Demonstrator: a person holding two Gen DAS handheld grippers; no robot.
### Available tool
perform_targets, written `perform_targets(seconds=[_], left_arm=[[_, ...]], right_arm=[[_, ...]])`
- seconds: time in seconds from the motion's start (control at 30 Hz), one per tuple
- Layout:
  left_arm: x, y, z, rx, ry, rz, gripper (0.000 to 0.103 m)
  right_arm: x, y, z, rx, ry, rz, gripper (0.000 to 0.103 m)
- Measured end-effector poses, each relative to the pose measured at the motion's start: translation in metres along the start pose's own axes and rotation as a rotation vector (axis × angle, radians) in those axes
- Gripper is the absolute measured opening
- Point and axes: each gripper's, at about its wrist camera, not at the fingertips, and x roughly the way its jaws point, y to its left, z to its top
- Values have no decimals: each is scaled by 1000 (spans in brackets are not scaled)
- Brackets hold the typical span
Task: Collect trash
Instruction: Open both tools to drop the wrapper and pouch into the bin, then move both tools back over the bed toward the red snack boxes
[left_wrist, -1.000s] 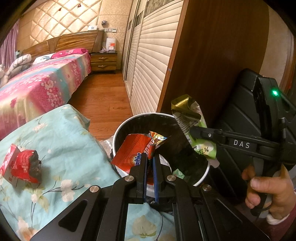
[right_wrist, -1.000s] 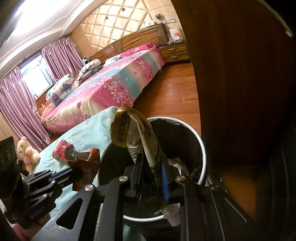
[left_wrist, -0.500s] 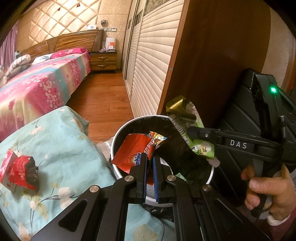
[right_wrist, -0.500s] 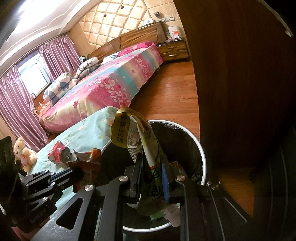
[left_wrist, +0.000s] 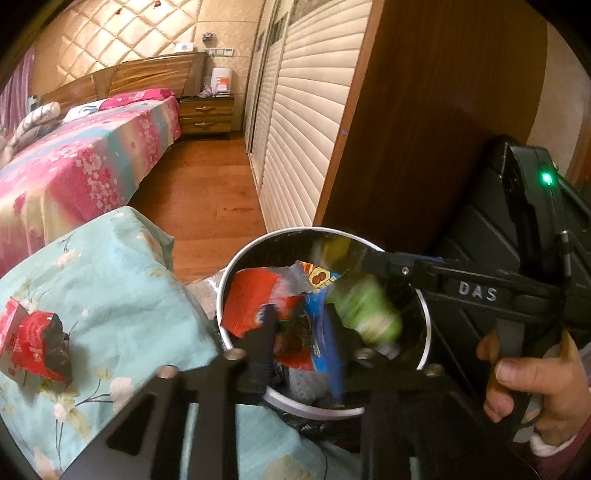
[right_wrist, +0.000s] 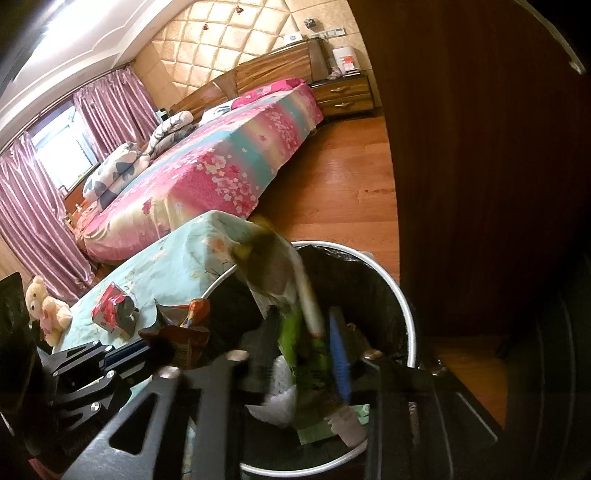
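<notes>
We hold both grippers over the round, chrome-rimmed trash bin with a black liner (left_wrist: 426, 328), which stands on the wood floor against the corner of the counter draped in pale turquoise floral cloth (left_wrist: 110, 280).

The left gripper (left_wrist: 301, 332) has its fingers spreading apart at this moment. The crumpled red and orange snack wrapper (left_wrist: 255, 299) sits between them above the bin's mouth, and the pads no longer look pressed onto it. Its lower part, with blue and red print, hangs down inside the rim.

The right gripper (right_wrist: 299, 347) is likewise opening its fingers. The green and white crinkled snack bag with a gold top (right_wrist: 291, 295) lies between them, motion-blurred, its lower end already inside the bin among white and green scraps. From the left wrist view that same bag appears as a green smear just under the right gripper's black fingers (left_wrist: 391, 264).

A crushed red paper carton with a dark torn end (left_wrist: 35, 339) lies on the counter cloth, well apart from the bin. Our right hand (left_wrist: 532, 380) grips the handle of the right gripper.
</notes>
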Motion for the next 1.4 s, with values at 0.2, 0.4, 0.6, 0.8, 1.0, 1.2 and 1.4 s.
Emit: perform_targets(seconds=[0.2,0.4,0.6,0.8,1.0,1.2,1.4], left_arm=[[-11,4,-11,-12,-7,7,36],[-30,23,-32,-68,-5,28,42],[-57,50,-57,-129,-15,69,43],[-81,73,-80,-196,-27,117,44],[-105,94,-96,-260,-46,167,45],[-133,112,-112,-302,-65,226,50],[-149,128,-129,-340,-55,263,51]], right_arm=[[-8,2,-6,13,-29,11,65],[-12,10,-16,30,-53,44,73],[-15,31,-30,18,-58,72,78],[-18,56,-43,-8,-81,100,83],[-11,81,-54,-36,-68,137,86],[-4,101,-63,-55,-38,177,95],[4,131,-76,-101,-12,215,95]])
